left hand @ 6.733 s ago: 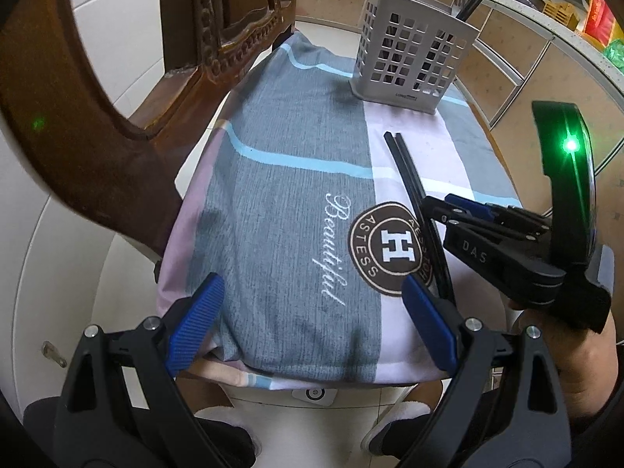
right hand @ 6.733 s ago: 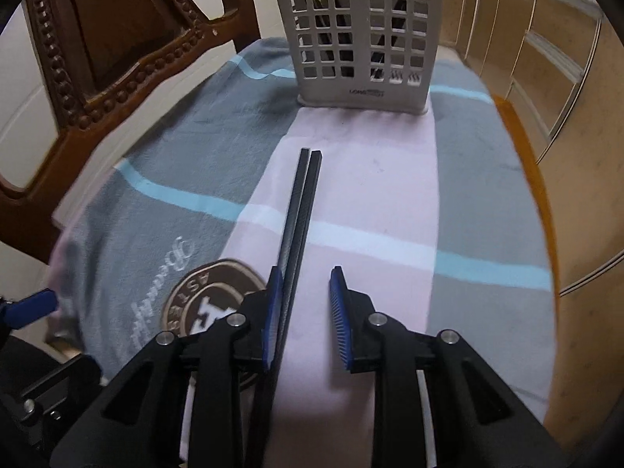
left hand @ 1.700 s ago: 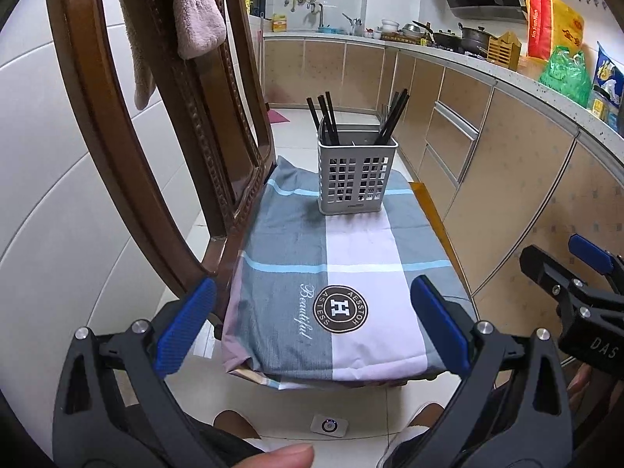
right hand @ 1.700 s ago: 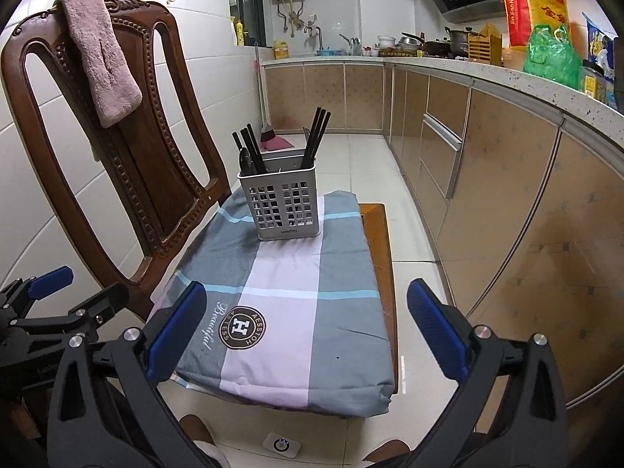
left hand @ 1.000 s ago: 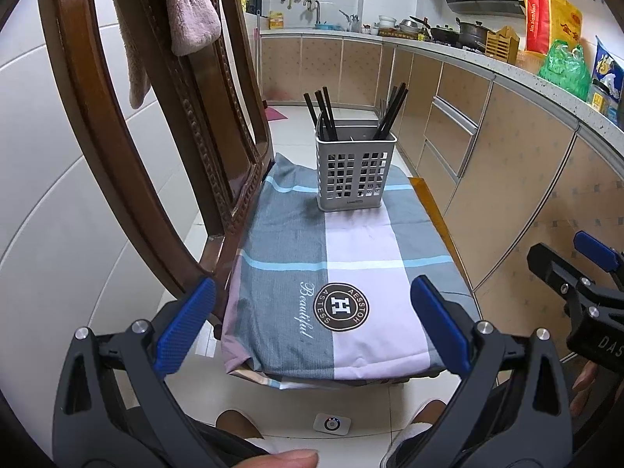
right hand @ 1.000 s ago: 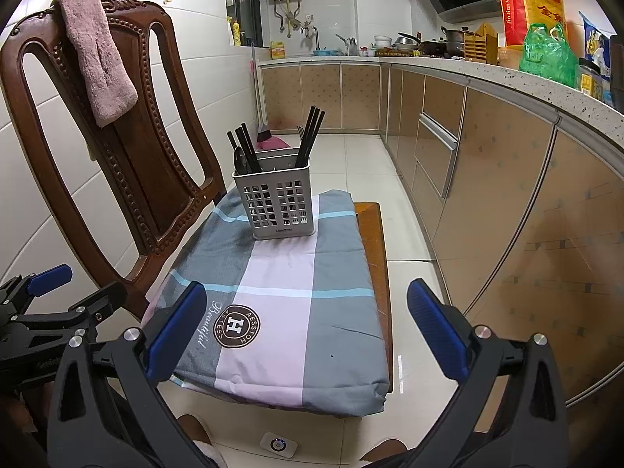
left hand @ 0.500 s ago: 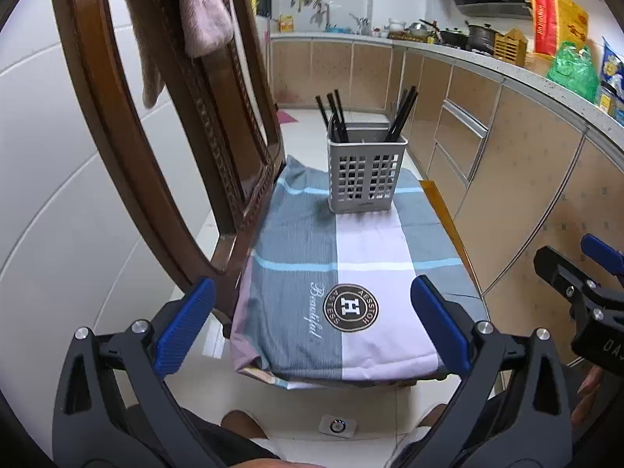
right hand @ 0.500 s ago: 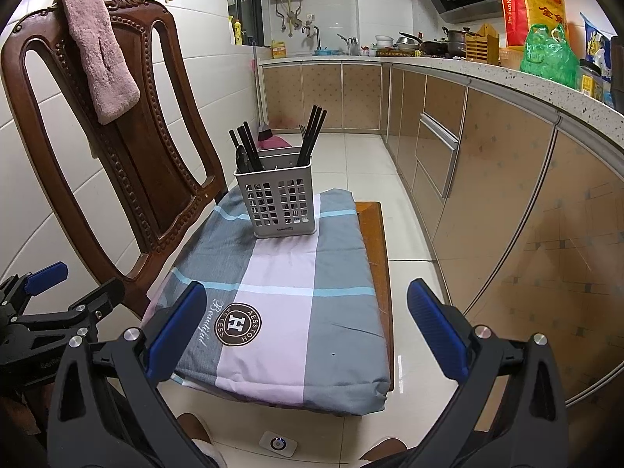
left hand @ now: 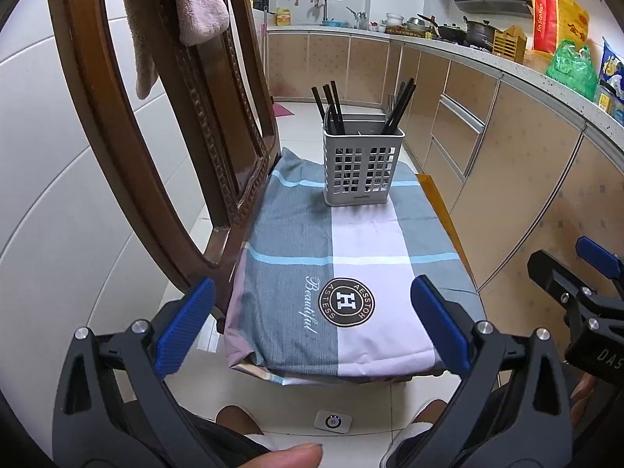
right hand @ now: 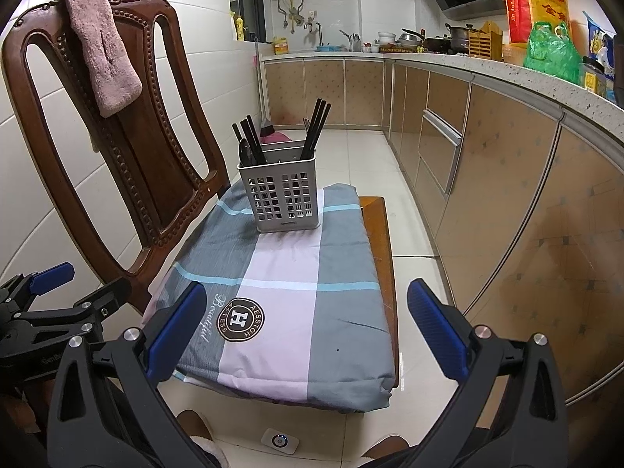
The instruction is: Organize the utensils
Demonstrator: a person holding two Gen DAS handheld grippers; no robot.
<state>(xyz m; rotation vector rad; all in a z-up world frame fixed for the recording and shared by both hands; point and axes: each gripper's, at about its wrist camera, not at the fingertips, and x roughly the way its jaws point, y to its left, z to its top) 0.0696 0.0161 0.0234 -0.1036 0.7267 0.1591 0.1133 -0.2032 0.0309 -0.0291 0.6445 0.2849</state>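
One utensil holder (left hand: 362, 167), one chair (right hand: 128, 148), one pink towel (right hand: 103, 43), one checked cloth (left hand: 351, 257), two grippers.

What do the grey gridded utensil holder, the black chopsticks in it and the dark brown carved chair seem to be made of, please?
Grey gridded utensil holder: probably moulded plastic, matte, with uniform square cut-outs.
Black chopsticks: smooth, slightly glossy; plastic or lacquered wood, I cannot tell which.
Dark brown carved chair: varnished wood, judging by its carved beading and shiny reflections.

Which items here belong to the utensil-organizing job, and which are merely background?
Job:
- grey perforated plastic utensil holder
- black chopsticks standing in it
- left tongs and right tongs, both open, empty

Background:
- carved brown wooden chair
- pink towel
- green plastic bag
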